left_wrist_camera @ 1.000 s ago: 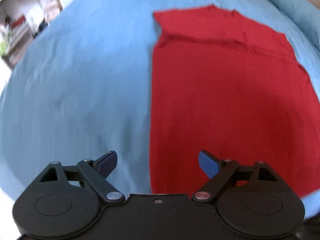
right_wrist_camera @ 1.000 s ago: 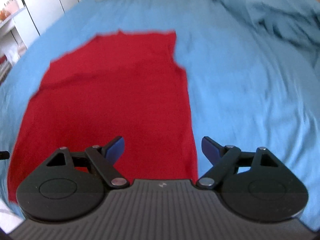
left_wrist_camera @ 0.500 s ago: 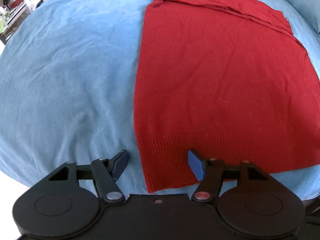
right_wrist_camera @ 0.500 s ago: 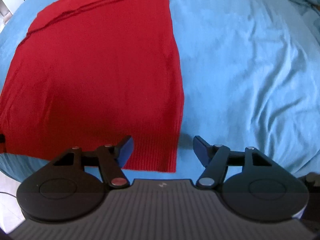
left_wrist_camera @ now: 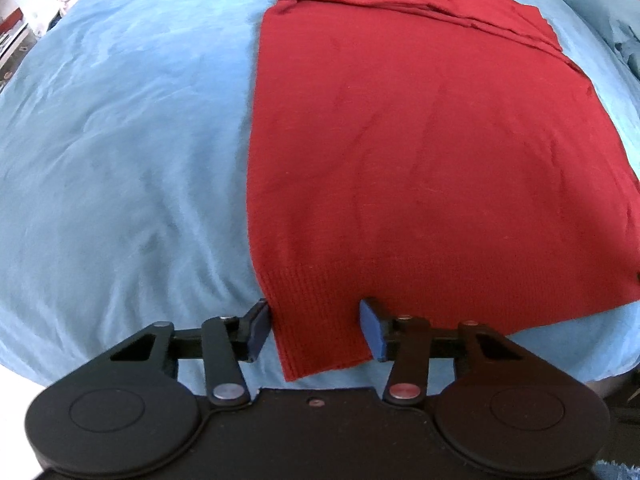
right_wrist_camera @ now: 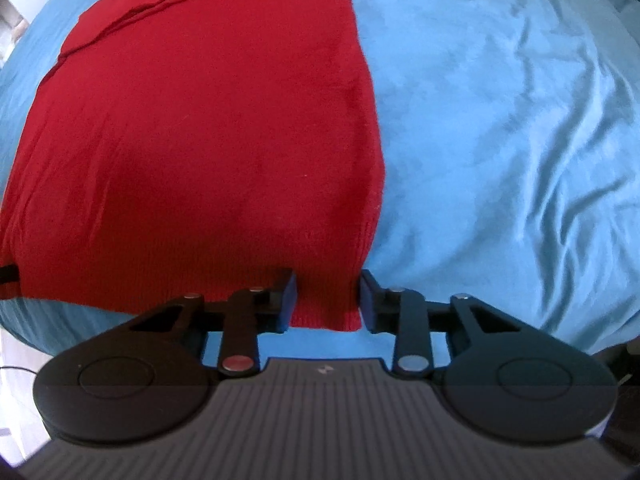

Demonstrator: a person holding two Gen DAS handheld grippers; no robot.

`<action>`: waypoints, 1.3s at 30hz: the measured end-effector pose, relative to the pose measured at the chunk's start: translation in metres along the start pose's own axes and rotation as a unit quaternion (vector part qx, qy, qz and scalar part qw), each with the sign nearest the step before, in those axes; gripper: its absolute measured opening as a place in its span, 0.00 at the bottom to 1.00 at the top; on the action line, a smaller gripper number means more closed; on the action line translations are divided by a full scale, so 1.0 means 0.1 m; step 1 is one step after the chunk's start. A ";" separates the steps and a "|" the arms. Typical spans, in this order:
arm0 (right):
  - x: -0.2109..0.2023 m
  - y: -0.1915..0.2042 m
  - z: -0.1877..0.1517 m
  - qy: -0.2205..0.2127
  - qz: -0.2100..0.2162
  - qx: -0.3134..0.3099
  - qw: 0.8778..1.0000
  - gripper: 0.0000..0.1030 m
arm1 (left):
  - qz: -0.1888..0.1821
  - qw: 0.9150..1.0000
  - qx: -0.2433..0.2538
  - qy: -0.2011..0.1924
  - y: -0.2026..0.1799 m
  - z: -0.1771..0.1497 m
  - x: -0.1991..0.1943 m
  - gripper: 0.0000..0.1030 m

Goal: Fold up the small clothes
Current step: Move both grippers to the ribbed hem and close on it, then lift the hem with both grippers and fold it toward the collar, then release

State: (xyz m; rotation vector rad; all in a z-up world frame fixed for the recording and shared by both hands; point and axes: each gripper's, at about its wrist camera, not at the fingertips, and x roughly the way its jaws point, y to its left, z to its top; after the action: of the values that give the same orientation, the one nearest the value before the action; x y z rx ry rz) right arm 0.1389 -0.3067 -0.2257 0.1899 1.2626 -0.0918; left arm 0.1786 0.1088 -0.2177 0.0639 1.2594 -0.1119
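A red knit sweater lies flat on a light blue bedsheet, its ribbed hem nearest me and its sleeves folded across the far end. My left gripper is open, its jaws on either side of the hem's near left corner. In the right wrist view the sweater fills the left half. My right gripper is open, its jaws on either side of the hem's near right corner. Neither gripper has closed on the cloth.
The blue sheet is wrinkled to the right of the sweater. Bunched blue bedding lies at the far right. Shelves and furniture stand beyond the bed's far left edge. The bed's near edge is just below both grippers.
Both grippers have come down and pulled back to the near hem. Their jaws have narrowed and now straddle the hem's two corners.
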 end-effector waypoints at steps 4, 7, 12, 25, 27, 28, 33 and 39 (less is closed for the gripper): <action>0.03 -0.01 0.04 0.003 0.005 -0.009 1.000 0.38 | -0.009 1.000 0.002 0.006 0.00 0.03 -0.01 0.22; 0.05 -0.01 0.06 0.001 0.003 -0.003 1.000 0.31 | -0.016 1.000 0.001 0.009 0.03 0.08 -0.03 0.09; -0.03 -0.03 0.10 0.001 0.007 0.013 1.000 0.20 | -0.021 1.000 0.001 0.001 0.05 0.16 -0.18 0.07; -1.01 -0.06 1.07 -0.115 0.120 0.059 0.984 0.19 | -0.060 0.987 -0.062 -0.134 0.14 1.21 -1.07 0.07; -1.11 -0.06 1.35 -0.151 0.142 0.071 0.976 0.19 | -0.064 0.981 -0.080 -0.162 0.19 1.49 -1.09 0.07; -1.14 -0.06 1.53 -0.171 0.153 0.079 0.970 0.19 | -0.066 0.978 -0.086 -0.176 0.23 1.63 -1.08 0.07; -1.04 -0.06 2.34 -0.238 0.199 0.112 0.944 0.19 | -0.060 0.964 -0.089 -0.244 0.29 2.48 -0.86 0.07; -0.30 0.04 3.42 -0.267 0.188 0.103 0.940 0.19 | -0.067 0.955 -0.129 -0.258 0.29 3.51 -0.01 0.07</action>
State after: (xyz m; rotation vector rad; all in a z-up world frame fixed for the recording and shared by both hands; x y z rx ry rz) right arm 0.4509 -0.3699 -0.0975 0.5477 0.6570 0.0544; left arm 0.5142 0.0989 -0.1098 -0.2636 0.7459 -0.0738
